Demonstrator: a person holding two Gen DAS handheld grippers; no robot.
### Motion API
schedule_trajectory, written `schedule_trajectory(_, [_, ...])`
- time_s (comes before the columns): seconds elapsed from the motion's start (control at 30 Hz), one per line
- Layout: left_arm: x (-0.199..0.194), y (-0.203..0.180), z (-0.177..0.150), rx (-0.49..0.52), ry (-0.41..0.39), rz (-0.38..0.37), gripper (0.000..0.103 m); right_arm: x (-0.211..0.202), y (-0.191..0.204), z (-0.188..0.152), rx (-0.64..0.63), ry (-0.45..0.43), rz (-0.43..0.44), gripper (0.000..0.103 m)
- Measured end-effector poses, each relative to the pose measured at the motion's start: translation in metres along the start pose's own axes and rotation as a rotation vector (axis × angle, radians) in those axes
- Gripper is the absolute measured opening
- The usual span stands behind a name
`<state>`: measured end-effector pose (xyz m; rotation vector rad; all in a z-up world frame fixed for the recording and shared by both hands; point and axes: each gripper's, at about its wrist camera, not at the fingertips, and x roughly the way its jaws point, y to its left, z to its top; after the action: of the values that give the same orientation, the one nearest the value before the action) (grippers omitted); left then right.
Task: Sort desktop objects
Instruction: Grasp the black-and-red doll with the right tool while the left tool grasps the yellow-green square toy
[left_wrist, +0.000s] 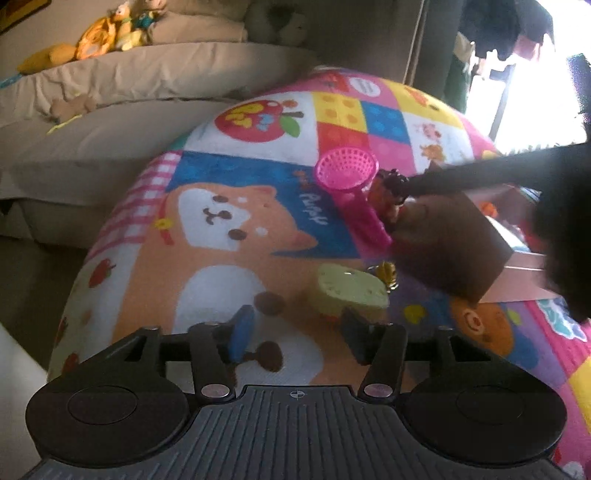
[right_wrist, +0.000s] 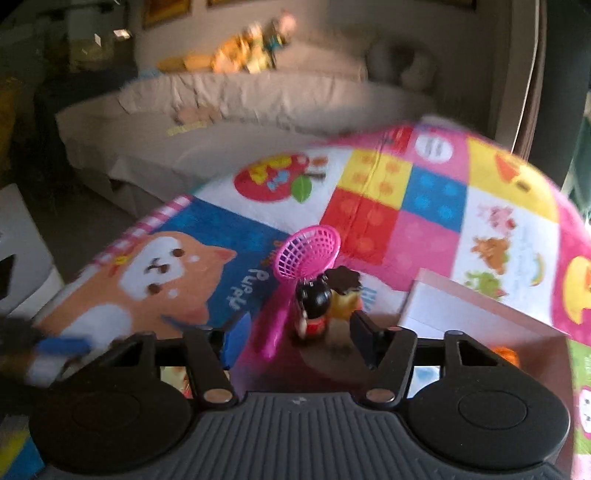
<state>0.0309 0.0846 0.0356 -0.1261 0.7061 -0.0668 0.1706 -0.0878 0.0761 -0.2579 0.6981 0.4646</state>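
Black plastic fills the near edge of both wrist views, so each camera is looking out over its own gripper body. The left gripper (left_wrist: 295, 338) has its jaws partway apart with nothing between them, just the cloth showing through the gap. A pale yellow-green toy (left_wrist: 349, 290) lies just past its right finger, so I'd guess that's the next thing to be picked up.

The right gripper (right_wrist: 295, 341) is also about half open. A little doll with black hair and a red dress (right_wrist: 312, 308) stands in line with the gap, a bit beyond the tips. Honestly can't tell if the pads touch it, looks like not.

A bit farther out, a pink toy strainer (left_wrist: 345, 173) leans with its handle down against the doll and a brown box (left_wrist: 450, 240), beside an open pinkish box (right_wrist: 476, 314) on the right. Looks like stuff is clustered there because the boxes are where things get sorted into.

Everything sits on a bright patchwork play mat (left_wrist: 207, 229) with a puppy print. Beyond it on the far left is a beige sofa (left_wrist: 122, 92) with stuffed toys (left_wrist: 107, 37) piled up top.
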Motion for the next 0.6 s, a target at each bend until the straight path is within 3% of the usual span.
schedule_trajectory(0.13, [0.000, -0.005, -0.005, 0.019, -0.013, -0.039, 0.078, 0.047, 0.009, 0.014, -0.020, 0.101, -0.081, 0.030])
schedule_trajectory(0.23, [0.003, -0.012, -0.006, 0.056, -0.015, -0.043, 0.084, 0.046, 0.012, 0.012, -0.021, 0.087, -0.091, 0.030])
schedule_trajectory(0.43, [0.013, -0.028, 0.001, 0.105, -0.024, -0.037, 0.088, -0.051, 0.001, -0.006, 0.036, -0.049, 0.043, 0.030])
schedule_trajectory(0.6, [0.032, -0.046, 0.005, 0.145, -0.020, 0.044, 0.081, -0.124, -0.005, -0.063, 0.017, -0.073, 0.094, 0.030])
